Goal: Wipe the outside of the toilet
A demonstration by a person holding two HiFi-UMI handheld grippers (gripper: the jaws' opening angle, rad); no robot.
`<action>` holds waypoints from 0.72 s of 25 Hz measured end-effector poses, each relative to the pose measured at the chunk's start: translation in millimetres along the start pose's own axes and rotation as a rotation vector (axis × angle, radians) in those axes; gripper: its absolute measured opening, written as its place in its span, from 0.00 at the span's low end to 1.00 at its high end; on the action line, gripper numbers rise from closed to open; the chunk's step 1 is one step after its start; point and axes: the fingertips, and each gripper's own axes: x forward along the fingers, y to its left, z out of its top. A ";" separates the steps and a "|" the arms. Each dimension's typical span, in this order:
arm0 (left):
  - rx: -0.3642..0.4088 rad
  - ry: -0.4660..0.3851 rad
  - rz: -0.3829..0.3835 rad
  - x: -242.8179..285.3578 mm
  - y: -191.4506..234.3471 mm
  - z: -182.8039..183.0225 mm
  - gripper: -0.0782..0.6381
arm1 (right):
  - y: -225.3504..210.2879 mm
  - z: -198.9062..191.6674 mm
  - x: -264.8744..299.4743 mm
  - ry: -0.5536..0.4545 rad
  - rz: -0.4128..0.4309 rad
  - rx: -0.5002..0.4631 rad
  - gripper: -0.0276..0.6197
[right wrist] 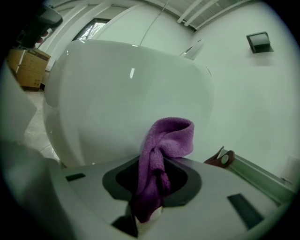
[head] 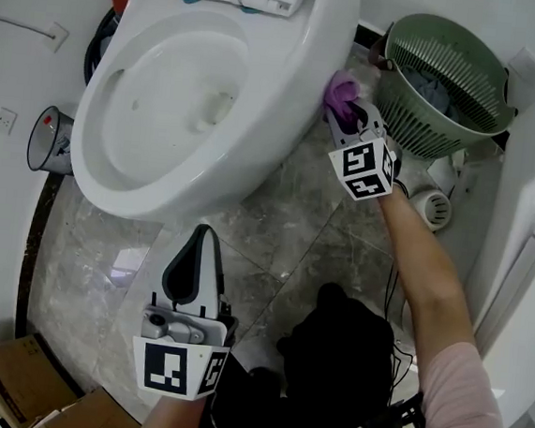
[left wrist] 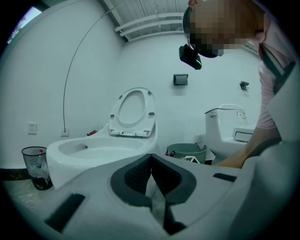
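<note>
Purple cloth [right wrist: 166,140] — clamped in right claw [head: 351,113], against toilet [head: 292,107] flank | left claw [head: 198,249] together

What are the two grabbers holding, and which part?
The right gripper pinches the purple cloth by one bunched end; the rest sticks out. The left gripper is shut, holding nothing.

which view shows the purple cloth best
The right gripper view: the purple cloth fills the centre, pinched in the right gripper in front of the toilet. The head view shows it only small, against the toilet's side. The left gripper view does not clearly show it.
</note>
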 end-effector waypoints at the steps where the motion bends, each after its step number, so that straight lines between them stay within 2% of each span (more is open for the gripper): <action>1: 0.000 -0.002 0.001 -2.1 1.1 0.7 0.12 | 1.9 1.6 -1.5 -0.001 0.001 -0.003 0.20; 18: -0.010 -0.029 0.015 -42.6 12.7 5.3 0.12 | 45.2 29.9 -35.0 -0.020 0.031 -0.050 0.20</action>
